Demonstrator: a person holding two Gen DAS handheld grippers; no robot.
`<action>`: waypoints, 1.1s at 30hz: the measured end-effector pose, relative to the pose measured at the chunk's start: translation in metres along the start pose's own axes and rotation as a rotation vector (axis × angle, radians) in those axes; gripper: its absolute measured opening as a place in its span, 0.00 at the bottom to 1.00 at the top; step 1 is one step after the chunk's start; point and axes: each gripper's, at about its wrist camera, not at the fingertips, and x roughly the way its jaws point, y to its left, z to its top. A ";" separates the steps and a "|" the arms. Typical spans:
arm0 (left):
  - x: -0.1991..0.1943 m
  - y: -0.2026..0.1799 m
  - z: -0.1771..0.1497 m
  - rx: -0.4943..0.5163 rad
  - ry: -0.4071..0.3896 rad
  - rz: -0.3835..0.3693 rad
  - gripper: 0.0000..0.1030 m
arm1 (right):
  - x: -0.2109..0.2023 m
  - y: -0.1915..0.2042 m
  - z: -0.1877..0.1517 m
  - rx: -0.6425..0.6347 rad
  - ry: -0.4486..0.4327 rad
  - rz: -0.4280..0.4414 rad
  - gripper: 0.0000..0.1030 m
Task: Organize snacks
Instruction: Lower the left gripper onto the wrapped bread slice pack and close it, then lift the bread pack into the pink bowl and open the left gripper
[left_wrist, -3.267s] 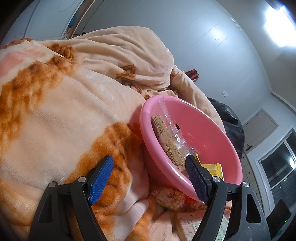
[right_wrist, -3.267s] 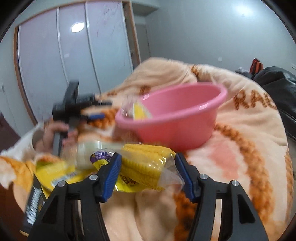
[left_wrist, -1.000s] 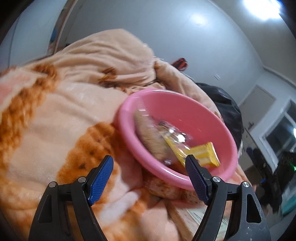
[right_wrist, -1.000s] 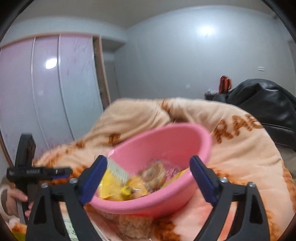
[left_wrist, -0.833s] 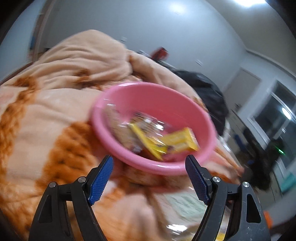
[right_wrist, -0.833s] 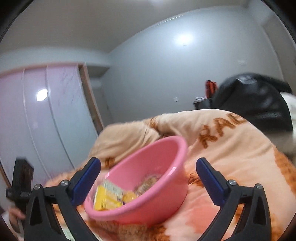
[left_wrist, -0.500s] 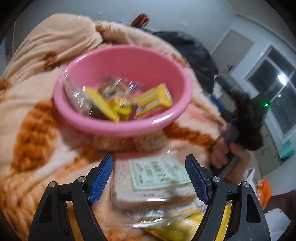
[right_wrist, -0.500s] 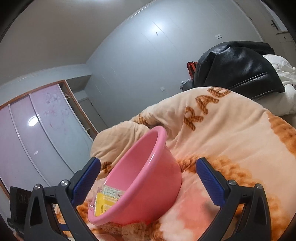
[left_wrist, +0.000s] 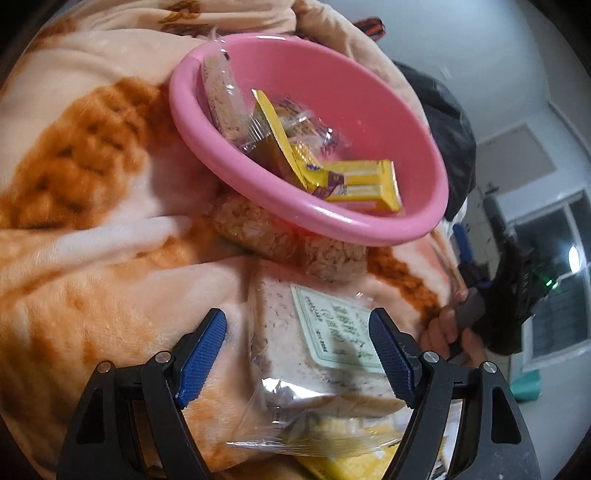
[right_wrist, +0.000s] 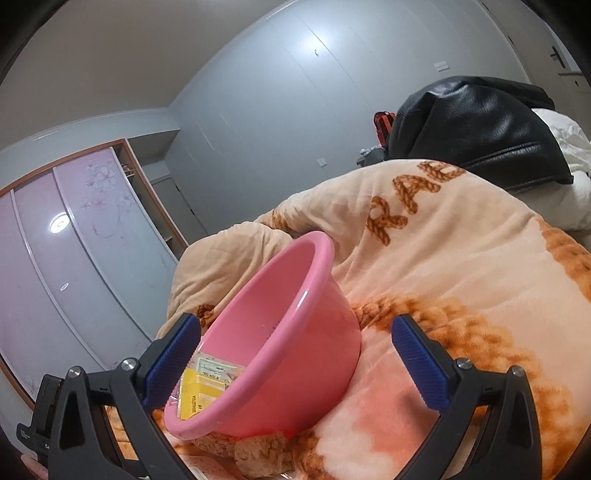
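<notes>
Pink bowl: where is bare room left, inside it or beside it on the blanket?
Inside the pink bowl, the far wall is bare; packets crowd its near side. The blanket left of it lies free. Under its near rim, oat cakes and bagged bread crowd.

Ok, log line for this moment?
left gripper: open over bagged bread | right gripper: open, empty | pink bowl: holds snacks, propped on oat cake
</notes>
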 end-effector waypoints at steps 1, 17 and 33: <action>-0.001 0.001 -0.001 -0.010 0.002 -0.013 0.74 | 0.000 -0.001 0.000 0.007 0.005 -0.005 1.00; -0.021 0.016 -0.022 -0.156 0.026 -0.189 0.56 | 0.001 -0.005 -0.001 0.041 0.030 -0.018 1.00; 0.005 0.031 -0.018 -0.245 0.063 -0.269 0.21 | 0.005 -0.008 -0.001 0.053 0.060 -0.043 1.00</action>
